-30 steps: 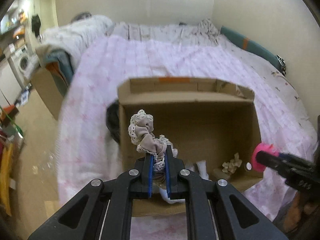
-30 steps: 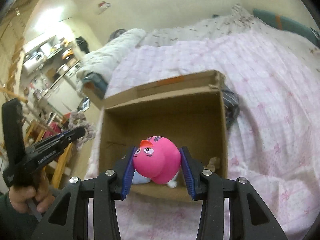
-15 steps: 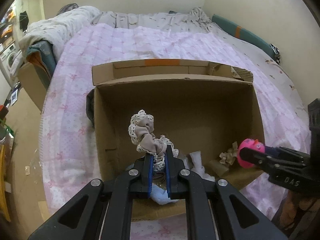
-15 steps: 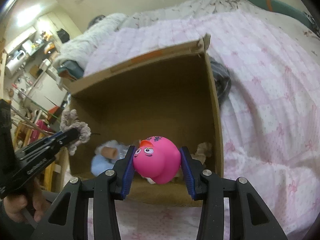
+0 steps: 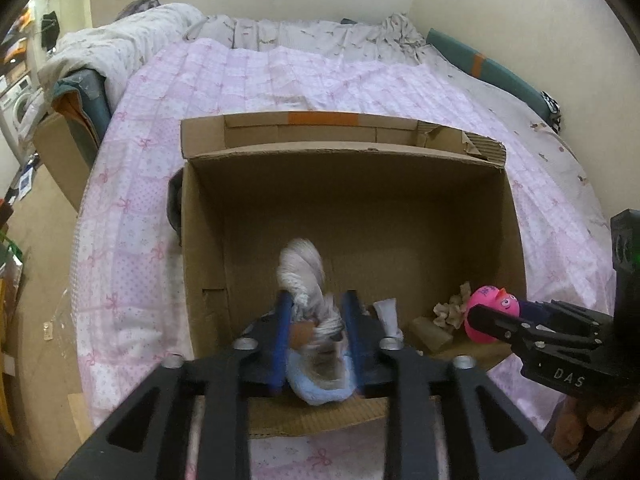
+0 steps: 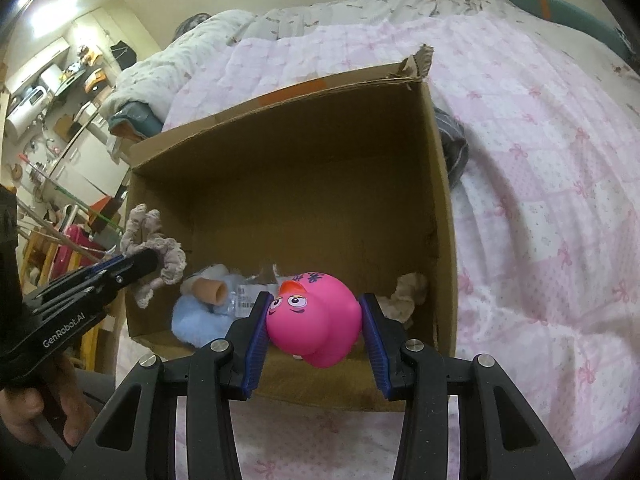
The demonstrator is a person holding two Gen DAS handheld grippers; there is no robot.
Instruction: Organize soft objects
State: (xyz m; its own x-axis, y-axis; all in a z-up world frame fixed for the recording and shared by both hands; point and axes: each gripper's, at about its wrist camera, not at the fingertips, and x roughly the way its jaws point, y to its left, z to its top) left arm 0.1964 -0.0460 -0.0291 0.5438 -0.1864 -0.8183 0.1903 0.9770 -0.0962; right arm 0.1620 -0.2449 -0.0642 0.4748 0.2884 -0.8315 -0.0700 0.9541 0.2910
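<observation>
Left gripper (image 5: 316, 336) spread, scrunchie (image 5: 306, 280) loose between; right gripper (image 6: 314, 330) clamps pink duck (image 6: 314, 316).

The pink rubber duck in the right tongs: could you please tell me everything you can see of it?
The pink rubber duck is a glossy, rounded toy that looks like soft rubber or vinyl, with an orange beak, cartoon eyes and dark purple markings on top of its head. It is tilted, its face turned toward the left of the right wrist view. The right tongs hold it between blue pads, just above the near edge of the open cardboard box. Its underside is hidden.
</observation>
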